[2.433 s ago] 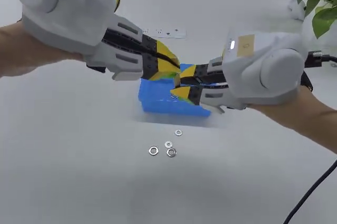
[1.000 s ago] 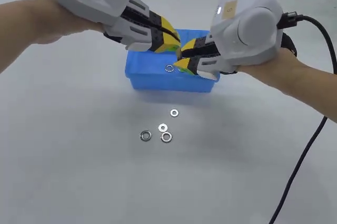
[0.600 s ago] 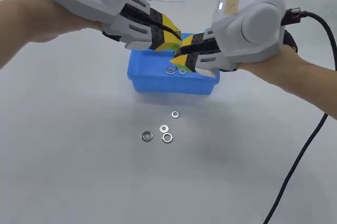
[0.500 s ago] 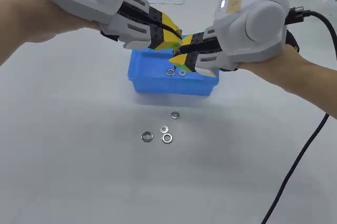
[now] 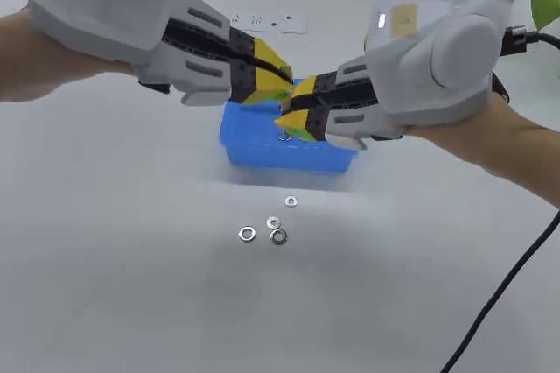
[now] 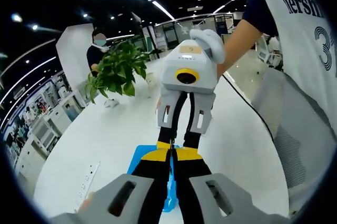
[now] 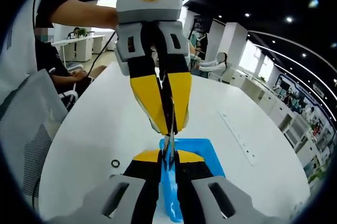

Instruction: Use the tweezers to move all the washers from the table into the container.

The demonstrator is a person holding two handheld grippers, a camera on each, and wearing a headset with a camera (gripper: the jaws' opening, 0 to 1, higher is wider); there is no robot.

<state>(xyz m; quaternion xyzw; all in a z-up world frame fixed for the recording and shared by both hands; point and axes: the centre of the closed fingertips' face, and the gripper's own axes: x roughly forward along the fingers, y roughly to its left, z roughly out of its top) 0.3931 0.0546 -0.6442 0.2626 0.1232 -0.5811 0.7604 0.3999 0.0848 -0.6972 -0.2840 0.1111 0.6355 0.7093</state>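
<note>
Head view, grippers: your left gripper (image 5: 278, 86) and right gripper (image 5: 290, 121) meet tip to tip at frame centre, over the blue container (image 5: 262, 152).
Head view, washers: four washers (image 5: 278, 236) lie on the table (image 5: 131, 294) just below centre, apart from the container wall. One washer (image 5: 284, 137) shows inside the container.
Left gripper view, jaws: yours rise at bottom centre, pressed together, nose to nose with the right gripper's.
Right gripper view, jaws: yours are pressed together at bottom centre on the tweezers (image 7: 169, 129). The thin blades run up into the left gripper's closed yellow jaws.
Step in hand, judged: return for the next washer, with four outstanding.
Method: keep both grips firm so the tweezers do not twist. Lower the tips onto the lone washer nearest the container first. Ease the squeeze only enough to straddle its rim, then pinch and lift level.
</note>
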